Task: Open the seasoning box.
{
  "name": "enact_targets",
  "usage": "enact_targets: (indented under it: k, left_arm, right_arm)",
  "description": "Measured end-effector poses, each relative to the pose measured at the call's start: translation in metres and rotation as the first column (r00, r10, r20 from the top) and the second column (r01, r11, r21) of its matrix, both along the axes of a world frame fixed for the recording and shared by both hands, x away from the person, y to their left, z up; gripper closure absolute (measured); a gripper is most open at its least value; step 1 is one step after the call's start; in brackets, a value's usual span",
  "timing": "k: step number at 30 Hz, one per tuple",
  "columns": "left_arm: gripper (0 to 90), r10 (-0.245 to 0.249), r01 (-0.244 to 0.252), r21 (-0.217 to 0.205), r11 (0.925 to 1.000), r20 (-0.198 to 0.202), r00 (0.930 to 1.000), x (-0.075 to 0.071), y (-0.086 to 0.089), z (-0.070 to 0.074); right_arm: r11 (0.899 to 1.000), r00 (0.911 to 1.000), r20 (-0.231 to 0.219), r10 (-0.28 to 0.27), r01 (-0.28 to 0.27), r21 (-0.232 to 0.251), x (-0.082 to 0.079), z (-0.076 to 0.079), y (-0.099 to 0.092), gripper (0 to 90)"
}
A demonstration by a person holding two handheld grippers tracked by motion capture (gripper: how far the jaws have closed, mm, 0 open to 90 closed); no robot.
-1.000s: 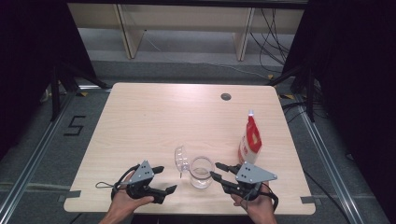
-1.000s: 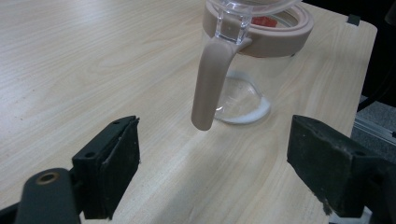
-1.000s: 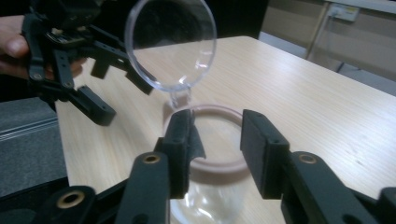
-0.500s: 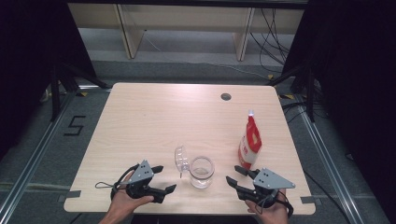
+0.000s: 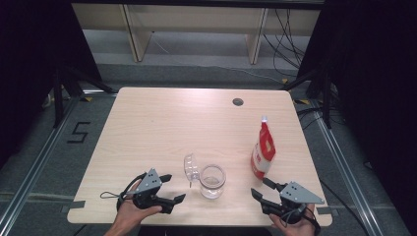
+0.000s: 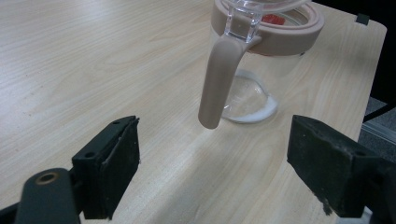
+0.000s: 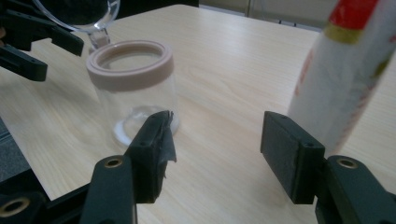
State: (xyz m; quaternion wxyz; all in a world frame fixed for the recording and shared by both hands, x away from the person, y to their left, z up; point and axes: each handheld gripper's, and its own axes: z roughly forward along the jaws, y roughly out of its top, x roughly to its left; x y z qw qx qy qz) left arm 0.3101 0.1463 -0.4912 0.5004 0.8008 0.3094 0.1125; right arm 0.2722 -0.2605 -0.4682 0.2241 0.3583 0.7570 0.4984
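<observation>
Right gripper (image 5: 261, 191) slid right across pale wooden table (image 5: 162, 128).

This looks like a lab or recording studio rather than a home. A plain light-wood table (image 5: 196, 123) with a cable grommet (image 5: 238, 102) stands on grey flooring between metal floor rails (image 5: 29, 191), flanked by black curtains (image 5: 29, 59). Tape forming a number (image 5: 78, 132) marks the floor, and loose cables (image 5: 287, 39) trail behind near bare shelving (image 5: 192, 29).
</observation>
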Motion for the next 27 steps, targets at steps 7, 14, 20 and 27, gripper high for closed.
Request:
enact_targets:
  k: [7,14,20,27]
  left_arm:
    - [16.9,0.01,-0.01,0.008,0.9999,-0.004,0.9999,0.0,0.0,0.0]
    - [16.8,0.004,-0.004,0.006,1.0,0.003,1.0,0.001,0.001,0.0]
    - [16.9,0.015,-0.015,0.003,0.9999,-0.008,0.9999,0.001,-0.001,0.001]
    - [16.9,0.002,-0.002,0.022,0.9998,0.005,1.0,0.004,0.001,0.001]
  right_arm:
    - [1.0,0.9992,-0.035,-0.021,0.02,-0.022,-0.002,-0.004,-0.005,39.9]
    - [0.995,0.9932,-0.067,-0.096,0.095,-0.01,-0.001,-0.005,-0.018,36.0]
    - [0.994,0.9942,-0.014,-0.106,0.106,-0.021,0.004,-0.006,-0.024,30.7]
    - [0.99,0.9896,-0.009,-0.143,0.143,0.005,0.008,-0.008,-0.031,21.9]
